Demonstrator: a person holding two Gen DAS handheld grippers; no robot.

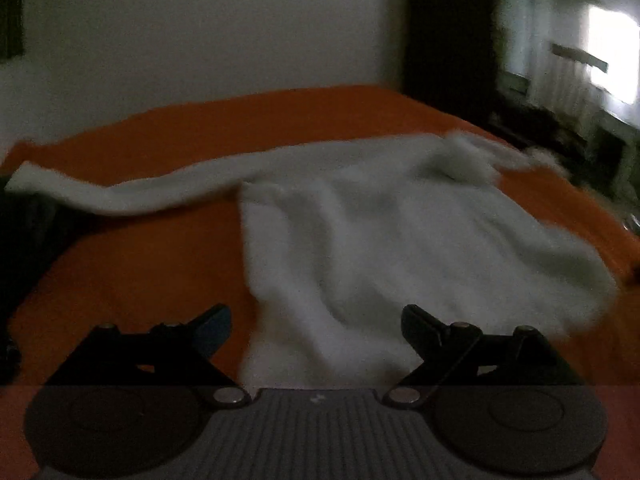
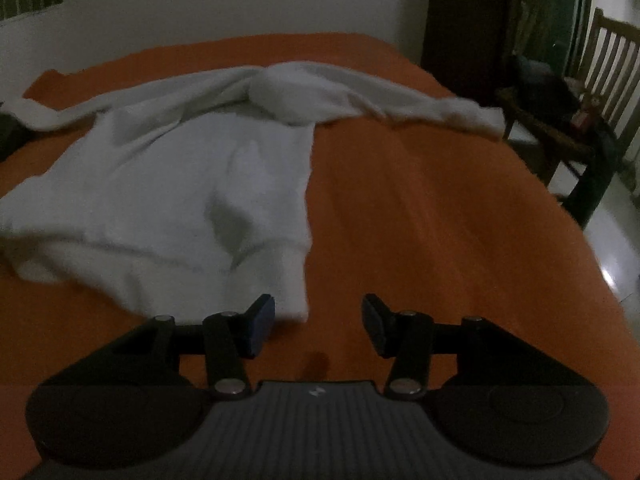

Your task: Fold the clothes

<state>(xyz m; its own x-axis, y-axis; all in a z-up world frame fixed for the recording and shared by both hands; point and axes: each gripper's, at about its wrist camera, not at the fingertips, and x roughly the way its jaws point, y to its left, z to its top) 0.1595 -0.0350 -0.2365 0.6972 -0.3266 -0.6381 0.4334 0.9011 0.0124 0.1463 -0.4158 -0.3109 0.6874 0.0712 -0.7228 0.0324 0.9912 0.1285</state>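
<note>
Left gripper (image 1: 316, 326) parted over white sweater (image 1: 360, 232) hem; right gripper (image 2: 318, 320) parted beside it.

Both feeds are dim and grainy on my end, w/ the room lit mostly from the right: in the left wrist view a window (image 1: 610, 56) blows out to pure white glare, and in the right wrist view the floor (image 2: 612, 276) carries a pale sheen. Left wrist pic is smeared w/ motion blur, so the white sweater (image 1: 400, 232) has fuzzy edges and the right-hand bkgd streaks; right wrist pic is sharper, folds on the sweater (image 2: 180, 176) show soft grey shadows. Fisheye bends the orange bedsheet (image 2: 440, 208) edge into a curve, corners go black, and the bottom strip of each frame looks tinted darker.
</note>
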